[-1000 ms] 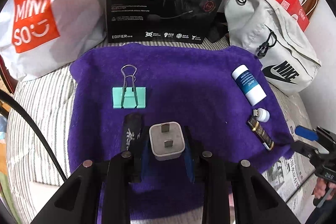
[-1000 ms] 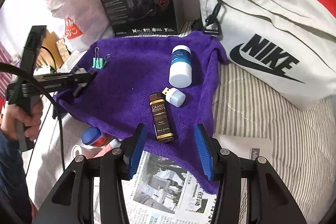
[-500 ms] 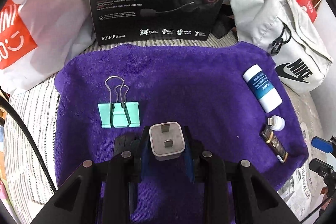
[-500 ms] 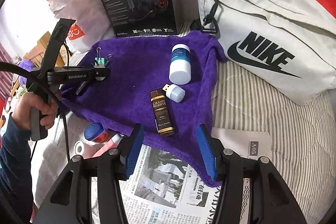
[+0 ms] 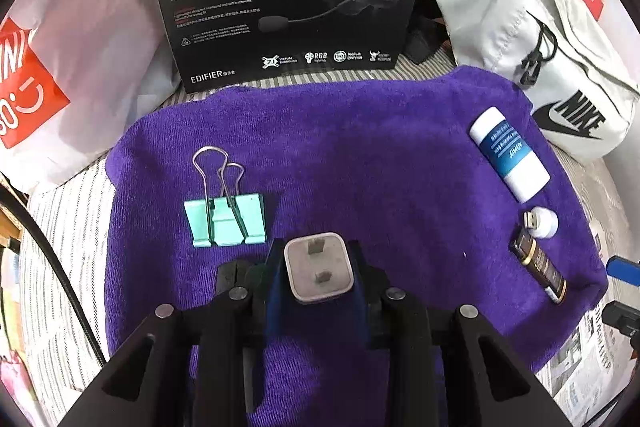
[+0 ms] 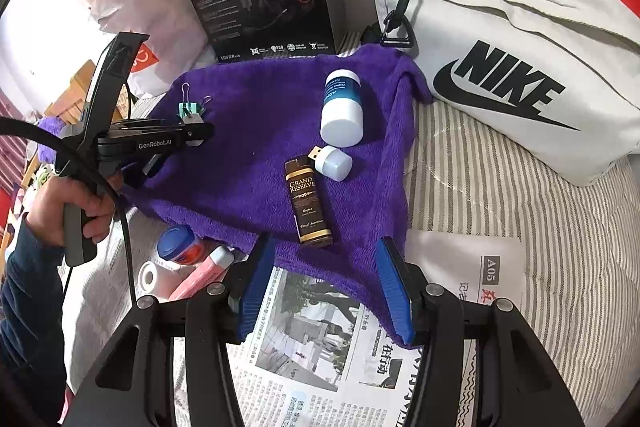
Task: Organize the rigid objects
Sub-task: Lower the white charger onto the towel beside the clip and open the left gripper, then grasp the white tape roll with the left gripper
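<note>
- Purple towel [image 5: 360,155] fills the middle of the left wrist view, and your left tool [image 5: 318,267] is clenched on the white plug adapter [image 5: 318,269], low in the frame, just right of the mint binder clip [image 5: 224,221]. The white-and-blue bottle [image 5: 509,155], USB lamp [image 5: 541,222] and dark brown bottle [image 5: 540,273] lie in a row at the right edge. I judge the adapter's placing is still pending.
- Purple again in the right wrist view: your right tool [image 6: 326,291] is spread wide and holds nothing, at the bottom over the newspaper [image 6: 320,367]. The blue-lidded jar [image 6: 178,251], pink tube [image 6: 202,275] and tape roll [image 6: 150,275] sit off the towel at lower left, probably still to be gathered.
</note>
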Demonstrator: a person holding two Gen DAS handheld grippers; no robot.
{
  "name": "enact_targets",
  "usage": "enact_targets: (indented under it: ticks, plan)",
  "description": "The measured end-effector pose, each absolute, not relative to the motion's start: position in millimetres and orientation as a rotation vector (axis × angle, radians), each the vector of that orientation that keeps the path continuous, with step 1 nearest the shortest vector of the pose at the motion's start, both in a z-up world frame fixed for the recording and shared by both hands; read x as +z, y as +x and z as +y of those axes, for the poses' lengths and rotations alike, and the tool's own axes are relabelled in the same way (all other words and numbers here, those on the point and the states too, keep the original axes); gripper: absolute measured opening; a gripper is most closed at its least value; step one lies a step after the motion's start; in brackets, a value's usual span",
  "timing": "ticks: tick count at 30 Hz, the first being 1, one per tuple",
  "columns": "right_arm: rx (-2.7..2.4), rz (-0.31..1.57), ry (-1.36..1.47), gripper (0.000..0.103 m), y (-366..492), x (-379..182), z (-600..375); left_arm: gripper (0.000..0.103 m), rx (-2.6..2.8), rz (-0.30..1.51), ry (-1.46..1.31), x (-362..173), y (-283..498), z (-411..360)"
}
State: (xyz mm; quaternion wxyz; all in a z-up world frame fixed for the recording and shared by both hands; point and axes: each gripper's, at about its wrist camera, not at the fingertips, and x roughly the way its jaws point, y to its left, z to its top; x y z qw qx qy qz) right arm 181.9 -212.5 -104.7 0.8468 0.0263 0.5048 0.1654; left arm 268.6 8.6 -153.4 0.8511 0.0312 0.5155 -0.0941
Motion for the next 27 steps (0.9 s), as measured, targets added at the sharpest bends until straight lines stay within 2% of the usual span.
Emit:
enact_targets:
  ticks: [6,13,21,27]
  plan:
    - [0.351,1.061,0.063,0.053,174.7,-100.6,-215.2,0.038,-0.201,1.112,0.07,-155.8,255.6,6.9]
    - [0.353,1.043,0.077,0.053,158.8,-92.1,-219.3,0.039,-0.182,1.148,0.091,-151.0,233.0,5.7]
    - [0.329,1.019,0.101,0.053,134.5,-84.0,-231.6,0.039,-0.266,1.073,0.054,-102.8,170.4,5.2]
    - [0.297,1.001,0.11,0.054,116.3,-78.9,-247.3,0.039,-0.351,1.08,0.058,-99.3,135.8,-19.2]
